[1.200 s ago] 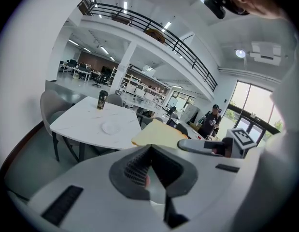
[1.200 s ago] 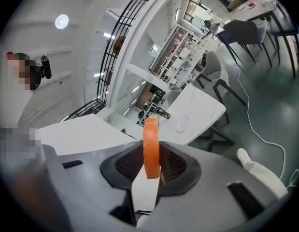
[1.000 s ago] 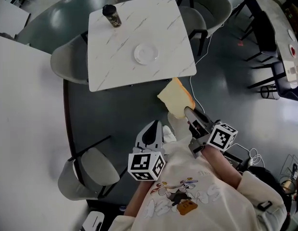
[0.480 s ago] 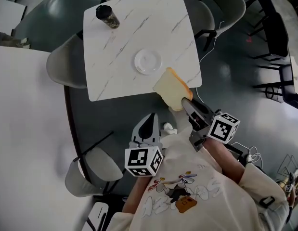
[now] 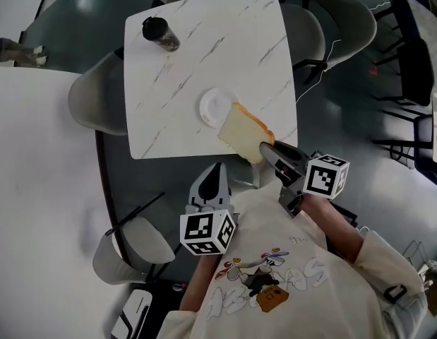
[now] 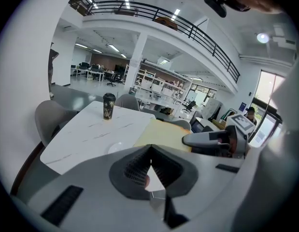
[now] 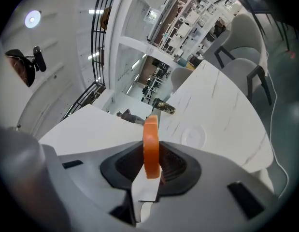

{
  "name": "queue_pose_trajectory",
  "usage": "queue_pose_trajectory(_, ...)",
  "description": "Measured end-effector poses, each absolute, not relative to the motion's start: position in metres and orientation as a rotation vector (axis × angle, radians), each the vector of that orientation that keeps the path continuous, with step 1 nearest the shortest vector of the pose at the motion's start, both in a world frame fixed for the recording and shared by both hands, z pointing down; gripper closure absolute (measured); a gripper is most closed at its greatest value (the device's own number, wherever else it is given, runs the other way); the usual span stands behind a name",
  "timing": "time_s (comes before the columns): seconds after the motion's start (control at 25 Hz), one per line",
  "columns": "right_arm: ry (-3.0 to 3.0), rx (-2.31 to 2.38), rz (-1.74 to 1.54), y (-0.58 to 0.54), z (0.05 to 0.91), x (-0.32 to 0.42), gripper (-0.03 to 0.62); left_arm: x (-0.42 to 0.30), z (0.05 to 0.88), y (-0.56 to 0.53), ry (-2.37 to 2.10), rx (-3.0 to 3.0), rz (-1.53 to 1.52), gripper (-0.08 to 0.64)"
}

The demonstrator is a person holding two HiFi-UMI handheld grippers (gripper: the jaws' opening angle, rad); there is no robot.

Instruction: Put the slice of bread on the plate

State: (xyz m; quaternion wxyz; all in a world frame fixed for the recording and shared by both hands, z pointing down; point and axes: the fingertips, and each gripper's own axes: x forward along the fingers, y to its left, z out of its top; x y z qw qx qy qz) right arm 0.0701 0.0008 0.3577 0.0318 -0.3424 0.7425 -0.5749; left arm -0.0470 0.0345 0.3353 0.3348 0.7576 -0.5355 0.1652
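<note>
We are pinching the slice of bread (image 5: 243, 131) in the right gripper (image 5: 265, 148). Its jaws are closing on the slice's near corner, and in the right gripper view the orange crust edge (image 7: 151, 144) is standing upright between the pads. The slice is hanging flat in the air, not lying on anything. In the head view its far corner is overlapping the near right rim of the plate (image 5: 212, 104); we cannot tell whether it is touching that rim. The rest of the slice is reaching back from the plate toward us, out over the near edge of the white marbled table (image 5: 197, 55).

We are holding the left gripper (image 5: 216, 168) on our side of the plate, off the table's near edge and well apart from the slice. Its jaws are pressing together at the tips with nothing between them. In the left gripper view the plate (image 6: 118, 146) is showing just beyond those tips.

The plate is sitting empty on the table, nearer to us than the middle. A dark cup (image 5: 160, 34) is standing upright beyond the plate, at the far left corner. Grey chairs (image 5: 98, 101) are flanking the table on the plate's left and right.
</note>
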Motion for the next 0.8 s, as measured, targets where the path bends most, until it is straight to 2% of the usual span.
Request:
queue_pose_trajectory(0.36,2.388,-0.868,-1.918,-0.017,0.381,0.053,0.502,-0.054,0.357,0.024,-1.462,1.88,0.437,0.551)
queue_pose_trajectory(0.8,2.485,-0.878,-1.944,-0.05,0.421,0.031,0.502,-0.077,0.394,-0.007,-1.447,1.844,0.414,0.551)
